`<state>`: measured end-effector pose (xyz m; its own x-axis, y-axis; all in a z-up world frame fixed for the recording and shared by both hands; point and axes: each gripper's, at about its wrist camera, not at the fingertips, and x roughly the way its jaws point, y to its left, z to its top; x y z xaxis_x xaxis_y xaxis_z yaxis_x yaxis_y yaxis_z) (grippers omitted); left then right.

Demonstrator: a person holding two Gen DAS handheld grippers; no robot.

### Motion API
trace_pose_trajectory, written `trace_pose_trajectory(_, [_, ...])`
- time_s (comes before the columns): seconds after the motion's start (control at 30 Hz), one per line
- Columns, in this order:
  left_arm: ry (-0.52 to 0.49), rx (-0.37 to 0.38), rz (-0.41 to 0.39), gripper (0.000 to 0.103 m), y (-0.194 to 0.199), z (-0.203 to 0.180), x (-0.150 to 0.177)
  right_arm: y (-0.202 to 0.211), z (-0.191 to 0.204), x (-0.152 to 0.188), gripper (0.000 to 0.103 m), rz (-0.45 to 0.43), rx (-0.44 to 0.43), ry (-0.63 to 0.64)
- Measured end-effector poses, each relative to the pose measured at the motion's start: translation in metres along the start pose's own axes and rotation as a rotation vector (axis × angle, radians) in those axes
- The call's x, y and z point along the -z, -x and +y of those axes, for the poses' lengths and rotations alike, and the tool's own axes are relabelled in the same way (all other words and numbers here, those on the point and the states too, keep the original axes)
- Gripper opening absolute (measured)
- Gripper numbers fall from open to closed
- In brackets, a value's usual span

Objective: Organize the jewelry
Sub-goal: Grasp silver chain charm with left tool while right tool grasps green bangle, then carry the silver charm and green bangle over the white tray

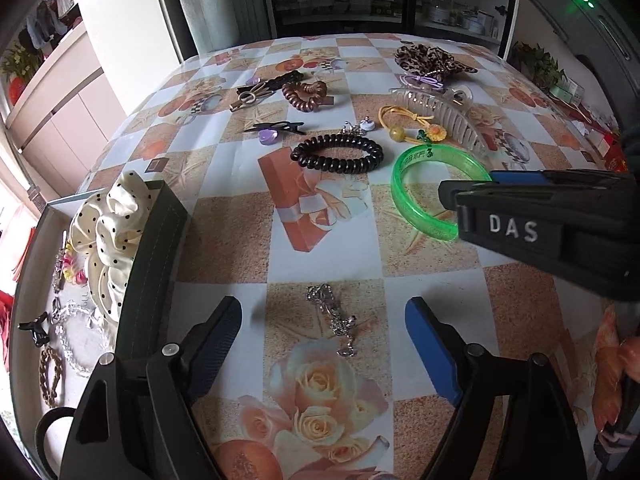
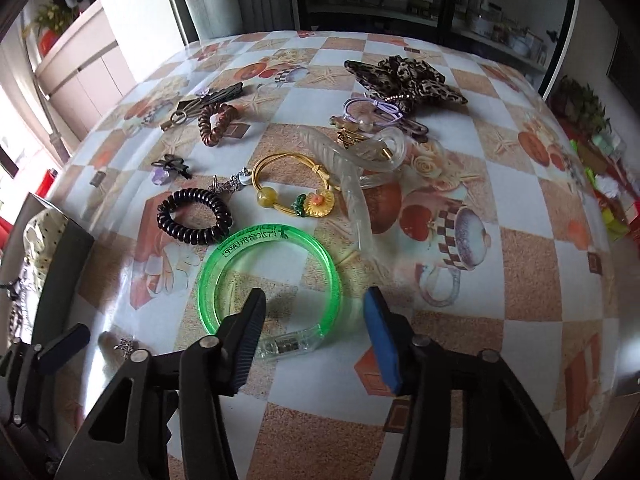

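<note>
Right claw (image 2: 314,316) spread wide, low over the surface (image 2: 500,280). Its dark finger sits inside the green bangle (image 2: 224,264); the blue one stands outside the ring's right edge. Bangle flat on the surface, its clear clasp section nearest the claw. Whether either finger touches it cannot be told. Just beyond the bangle: black coil hair tie (image 2: 195,216) ahead-left, yellow cord tie with a sunflower charm (image 2: 292,192) straight ahead, clear hair claw-clip (image 2: 356,184) ahead-right. Leopard scrunchie (image 2: 404,76) farther out.

Left claw (image 1: 324,320) also open, holding nothing. A silver chain piece (image 1: 332,320) lies on the surface between its fingers, apart from both. To its left, a dark-walled tray (image 1: 156,248) holds a cream polka-dot scrunchie (image 1: 108,236) and other small pieces. The right claw (image 1: 466,188) enters ahead-right, at the bangle (image 1: 408,192).
</note>
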<state>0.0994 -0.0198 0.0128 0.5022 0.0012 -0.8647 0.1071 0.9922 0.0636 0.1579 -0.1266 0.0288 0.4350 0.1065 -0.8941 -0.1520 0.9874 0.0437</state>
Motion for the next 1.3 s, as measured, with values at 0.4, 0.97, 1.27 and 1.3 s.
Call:
trace_pose_trajectory(0.4, [-0.013, 0.159, 0.0, 0.009, 0.014, -0.004, 0.004, 0.01, -0.017, 0.012, 0.008, 0.007, -0.085, -0.099])
trace_pose_trajectory(0.97, [0.001, 0.239, -0.061, 0.008, 0.077, 0.026, 0.027, 0.052, -0.051, 0.067, 0.008, -0.014, -0.214, -0.243])
trace_pose_trajectory(1.27, [0.005, 0.227, -0.132, 0.008, 0.122, 0.051, 0.037, 0.086, -0.041, 0.084, 0.008, -0.037, -0.236, -0.231])
trace_pose_trajectory(1.3, [0.007, 0.224, -0.137, 0.008, 0.125, 0.055, 0.039, 0.09, -0.038, 0.084, 0.008, -0.041, -0.236, -0.226])
